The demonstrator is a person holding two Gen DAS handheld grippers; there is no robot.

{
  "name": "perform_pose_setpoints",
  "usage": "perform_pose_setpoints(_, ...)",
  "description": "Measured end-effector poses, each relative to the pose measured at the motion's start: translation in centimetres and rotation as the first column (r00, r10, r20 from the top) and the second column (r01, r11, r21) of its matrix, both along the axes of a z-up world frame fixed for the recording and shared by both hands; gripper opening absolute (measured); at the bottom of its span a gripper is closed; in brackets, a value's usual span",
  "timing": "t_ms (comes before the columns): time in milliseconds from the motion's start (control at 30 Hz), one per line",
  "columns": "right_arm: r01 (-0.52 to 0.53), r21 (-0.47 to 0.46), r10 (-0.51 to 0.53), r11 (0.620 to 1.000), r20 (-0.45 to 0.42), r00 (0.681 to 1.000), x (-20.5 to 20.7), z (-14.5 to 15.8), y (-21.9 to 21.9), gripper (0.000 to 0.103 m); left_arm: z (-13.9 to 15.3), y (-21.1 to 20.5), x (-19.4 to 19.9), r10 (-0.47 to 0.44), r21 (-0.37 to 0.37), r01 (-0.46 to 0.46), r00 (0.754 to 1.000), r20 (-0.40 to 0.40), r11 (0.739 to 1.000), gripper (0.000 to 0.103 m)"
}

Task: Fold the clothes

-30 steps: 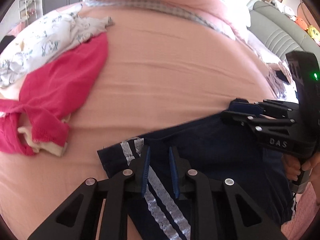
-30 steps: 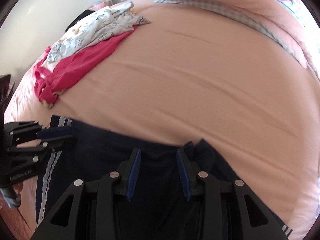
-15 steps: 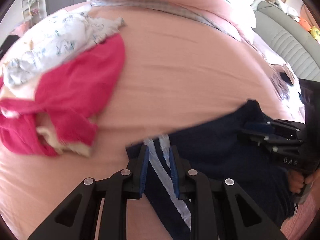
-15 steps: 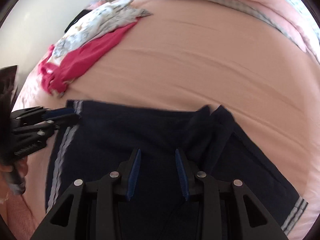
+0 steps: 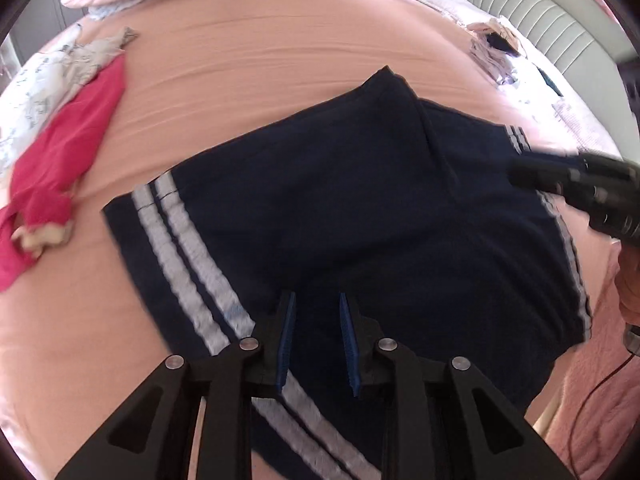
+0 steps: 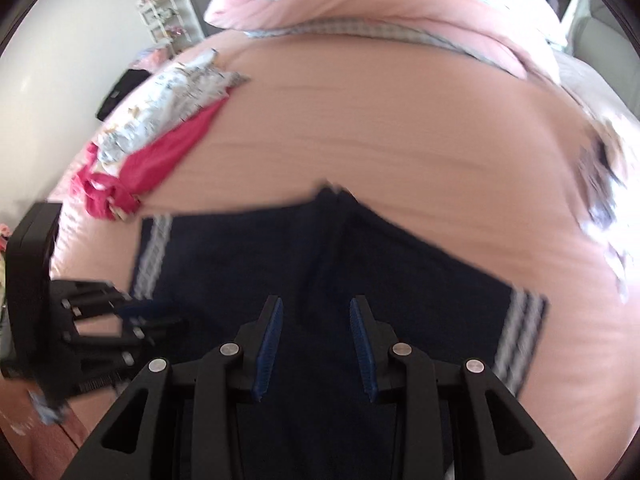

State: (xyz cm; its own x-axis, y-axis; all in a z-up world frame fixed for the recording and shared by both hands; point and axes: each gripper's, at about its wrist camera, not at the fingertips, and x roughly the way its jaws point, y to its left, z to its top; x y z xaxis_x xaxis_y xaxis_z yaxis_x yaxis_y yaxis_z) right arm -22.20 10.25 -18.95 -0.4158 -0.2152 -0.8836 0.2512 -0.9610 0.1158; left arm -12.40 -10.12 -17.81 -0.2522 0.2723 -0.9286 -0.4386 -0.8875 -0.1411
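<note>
navy striped shorts (image 5: 360, 208), wrinkled pink bedsheet (image 5: 280, 60)

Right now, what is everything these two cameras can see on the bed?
Navy shorts with white side stripes: one, spread flat, near edge of the bed.
Pink bed sheet: one, under everything.
Crimson knit garment: one, crumpled, far left.
White floral-print cloth: one, partly over the crimson garment.
Pink quilt: one, bunched at the head.
Grey padded headboard: one, beyond it.
Left hand-held gripper: black, blue pads, jaws opening over the shorts.
Right hand-held gripper: same, jaws apart over the shorts.
</note>
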Motion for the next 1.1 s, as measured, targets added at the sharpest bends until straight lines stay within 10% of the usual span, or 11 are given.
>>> perform_pose_setpoints(100,0.041,0.081,-0.043,0.996,0.031,0.999,2.0,-1.8,2.5,0.033,0.9,-0.1,-0.4,0.016,-0.069,-0.018,1.000,-0.024,0.997,0.054)
perform_pose_setpoints(333,0.135,0.073,-0.136,0.988,0.014,0.991,0.5,-2.2,6.3,0.033,2.8,4.6,-3.8,-0.036,0.077,0.046,0.992,-0.122,0.996,0.057)
perform_pose_setpoints(500,0.080,0.111,-0.077,0.991,-0.028,0.997,-3.7,-2.9,5.4,0.033,2.5,9.4,-6.4,-0.120,0.164,0.132,0.989,-0.082,0.978,0.026)
perform_pose_setpoints(633,0.080,0.159,-0.076,0.984,-0.032,0.997,-5.1,-3.7,6.0,0.029,0.1,10.8,-8.9,-0.149,0.042,0.152,0.988,-0.049,0.988,0.022)
perform_pose_setpoints(767,0.137,0.223,-0.124,0.965,-0.070,0.990,-4.5,-3.5,8.3,0.029,0.4,8.0,-10.2,-0.048,0.086,0.052,0.997,-0.054,0.995,0.017)
perform_pose_setpoints(933,0.330,0.179,-0.326,0.927,-0.053,0.944,-3.8,-3.1,11.4,0.029,1.7,7.5,-10.3,-0.077,0.089,0.087,0.990,-0.116,0.992,0.017)
perform_pose_setpoints(1100,0.297,0.091,-0.290,0.950,-0.085,0.953,-3.7,-1.8,10.6,0.029,0.9,10.7,-11.5,-0.137,-0.020,0.136,0.981,-0.138,0.991,0.017)
